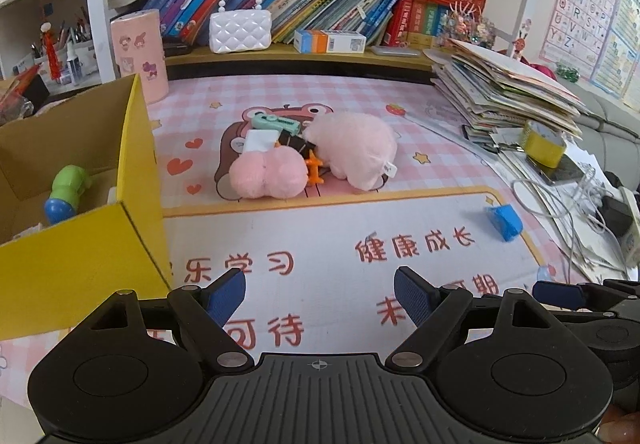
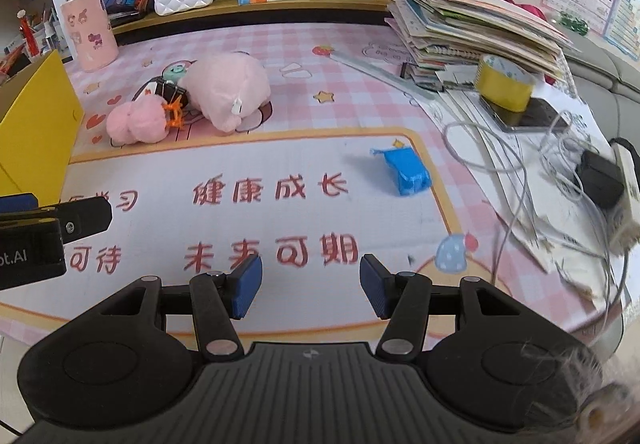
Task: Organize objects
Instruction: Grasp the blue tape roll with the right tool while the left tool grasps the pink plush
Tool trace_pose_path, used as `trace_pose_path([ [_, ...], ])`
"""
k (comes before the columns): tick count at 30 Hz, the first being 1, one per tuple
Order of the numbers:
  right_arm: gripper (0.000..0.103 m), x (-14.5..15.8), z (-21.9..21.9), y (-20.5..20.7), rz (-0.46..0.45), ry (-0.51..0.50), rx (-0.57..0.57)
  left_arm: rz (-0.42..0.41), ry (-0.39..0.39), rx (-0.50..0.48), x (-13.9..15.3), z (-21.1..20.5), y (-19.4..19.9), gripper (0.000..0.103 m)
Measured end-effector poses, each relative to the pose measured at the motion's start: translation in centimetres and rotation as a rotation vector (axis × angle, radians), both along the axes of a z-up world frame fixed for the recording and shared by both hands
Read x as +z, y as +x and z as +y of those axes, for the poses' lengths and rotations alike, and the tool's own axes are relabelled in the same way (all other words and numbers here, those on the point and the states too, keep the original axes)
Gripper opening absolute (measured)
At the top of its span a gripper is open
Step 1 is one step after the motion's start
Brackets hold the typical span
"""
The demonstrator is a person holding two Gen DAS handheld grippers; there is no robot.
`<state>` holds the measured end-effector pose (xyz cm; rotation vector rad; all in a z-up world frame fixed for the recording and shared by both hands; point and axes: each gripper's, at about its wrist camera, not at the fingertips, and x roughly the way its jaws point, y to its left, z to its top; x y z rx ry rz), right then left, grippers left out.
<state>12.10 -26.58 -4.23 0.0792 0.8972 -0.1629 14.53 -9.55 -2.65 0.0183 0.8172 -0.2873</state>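
A heap of small things sits in the middle of the worktop's pink checked mat (image 1: 360,92): a large pink plush (image 1: 354,150) with a white tag, and touching it on the side toward the yellow box (image 1: 80,268) a smaller pink pompom (image 1: 268,174). Wedged between and behind the two are a mint-green item (image 1: 276,123), a white card-like piece (image 1: 260,140), something dark and an orange plastic bit (image 1: 314,170); the plush covers most of these, so their shapes are hard to make out. Well apart from the heap, on the side away from the box, lies a crumpled blue packet (image 2: 406,172).

The box stands at the mat's edge, cut off by the frame; inside it a green and blue toy (image 1: 66,192) shows only in part. Behind the heap a pink cylinder (image 1: 140,54) stands by the box, and a white quilted purse (image 1: 240,30) rests on the bookshelf. Beyond the blue packet are a stack of papers (image 1: 508,92), a yellow tape roll (image 2: 506,88) and tangled cables (image 2: 520,172).

The left gripper (image 1: 320,296) hovers over the printed red characters, fingers spread wide and holding nothing. The right gripper (image 2: 311,286) does likewise, fingers apart and empty, just beside the left.
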Motion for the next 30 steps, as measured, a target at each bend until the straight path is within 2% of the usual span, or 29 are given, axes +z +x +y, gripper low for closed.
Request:
trace_pose_path([
  [13,0.054,-1.0,-2.8,4.2,-0.001,-0.027,0.006,0.012,0.016,0.049,-0.6,-1.9,3.1,0.084],
  [24,0.059,-2.0,-7.0,7.3,-0.014,-0.082,-0.065,-0.012,0.090,0.131,-1.4,-3.8,7.4,0.084],
  [25,0.059,-2.2,-7.2,7.6,-0.012,-0.087,-0.066,-0.008,0.097,0.143,-1.7,-3.8,8.0,0.084],
  [27,0.059,-2.7,-7.8,8.2,-0.003,-0.097,-0.066,-0.003,0.110,0.162,-2.0,-3.8,8.7,0.092],
  [30,0.057,-3.6,-8.6,9.0,0.019,-0.105,-0.066,-0.007,0.127,0.184,-2.4,-3.8,9.8,0.095],
])
